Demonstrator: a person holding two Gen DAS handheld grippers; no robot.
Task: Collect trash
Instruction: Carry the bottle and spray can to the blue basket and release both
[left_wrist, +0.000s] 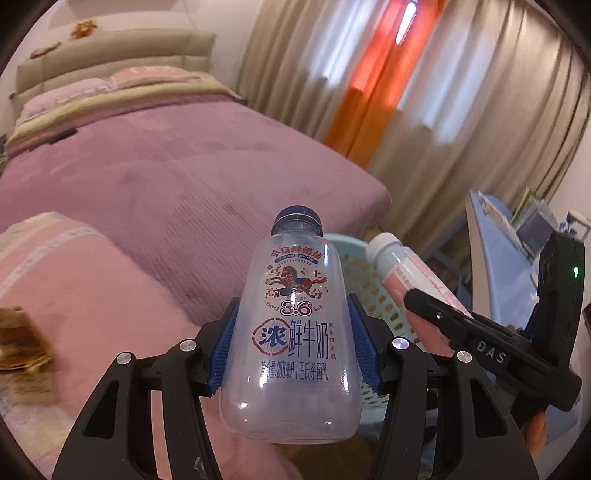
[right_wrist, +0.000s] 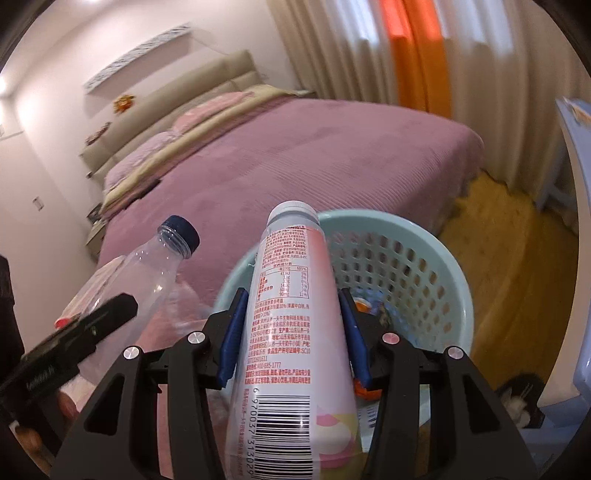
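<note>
My left gripper (left_wrist: 293, 339) is shut on a clear milk bottle (left_wrist: 291, 332) with a dark blue cap, held upright over the bed's near corner. The same bottle shows in the right wrist view (right_wrist: 155, 269), left of the basket. My right gripper (right_wrist: 291, 328) is shut on a pink-and-white drink bottle (right_wrist: 291, 332) with a white cap, held over the near rim of a light teal perforated basket (right_wrist: 436, 266). That bottle (left_wrist: 413, 280) and the right gripper (left_wrist: 480, 343) show at the right of the left wrist view, in front of the basket (left_wrist: 365, 280). Some trash lies in the basket's bottom.
A bed with a purple cover (left_wrist: 184, 177) fills the middle and left. A pink pillow (left_wrist: 74, 288) with a brown wrapper (left_wrist: 22, 339) lies near left. Curtains (left_wrist: 443, 92) hang behind. A blue desk (left_wrist: 495, 251) stands right. Wooden floor (right_wrist: 509, 266) lies beyond the basket.
</note>
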